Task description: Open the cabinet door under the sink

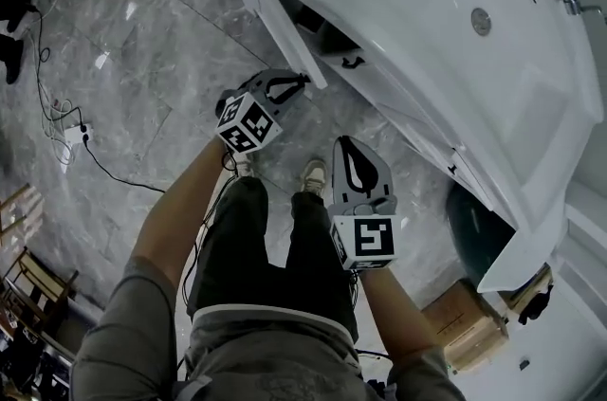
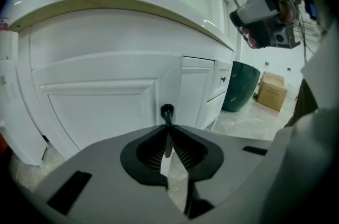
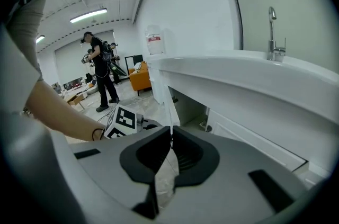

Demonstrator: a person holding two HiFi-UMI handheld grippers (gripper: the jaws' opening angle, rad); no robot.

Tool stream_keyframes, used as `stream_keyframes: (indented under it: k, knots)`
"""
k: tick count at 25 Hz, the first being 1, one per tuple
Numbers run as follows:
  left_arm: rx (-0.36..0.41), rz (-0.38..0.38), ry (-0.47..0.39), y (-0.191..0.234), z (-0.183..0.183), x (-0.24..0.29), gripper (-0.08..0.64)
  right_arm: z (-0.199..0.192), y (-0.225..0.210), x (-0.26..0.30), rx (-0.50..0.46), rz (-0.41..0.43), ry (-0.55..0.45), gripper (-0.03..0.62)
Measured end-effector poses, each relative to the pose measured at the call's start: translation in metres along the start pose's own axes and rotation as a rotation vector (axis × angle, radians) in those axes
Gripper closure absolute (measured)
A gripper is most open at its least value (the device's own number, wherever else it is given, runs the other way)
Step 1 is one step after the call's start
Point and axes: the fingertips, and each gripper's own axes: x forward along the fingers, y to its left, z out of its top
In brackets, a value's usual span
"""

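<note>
The white cabinet door (image 1: pixel 285 31) under the sink (image 1: pixel 531 105) stands swung out from the vanity, with a dark opening (image 1: pixel 313 22) behind it. My left gripper (image 1: pixel 301 82) is at the door's free edge. In the left gripper view it (image 2: pixel 167 126) is shut on the stem of the door's black knob (image 2: pixel 167 110), with the door panel (image 2: pixel 100 106) right behind. My right gripper (image 1: pixel 349 143) hangs lower, off the cabinet, jaws together and empty. In the right gripper view it (image 3: pixel 170 133) faces the open door edge-on (image 3: pixel 169 104) and the open cabinet (image 3: pixel 188 109).
A second door with a black knob (image 1: pixel 353 63) stays flat against the vanity. A dark green bin (image 1: pixel 472 221) and a cardboard box (image 1: pixel 467 325) stand to the right. Cables (image 1: pixel 71 136) lie on the grey marble floor. The person's feet (image 1: pixel 313 173) are close to the cabinet. Another person (image 3: pixel 100 74) stands far off.
</note>
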Motion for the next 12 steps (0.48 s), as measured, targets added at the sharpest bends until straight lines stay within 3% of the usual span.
stream_keyframes:
  k: [5,12]
  knots:
    - [-0.021,-0.028,-0.01,-0.003,-0.021,-0.026,0.511,-0.005,0.017,0.016,0.046,0.01,0.039,0.557]
    - [0.033,-0.104,-0.009,-0.003,-0.046,-0.062,0.511,0.01,0.038,0.046,-0.05,0.069,0.065,0.557]
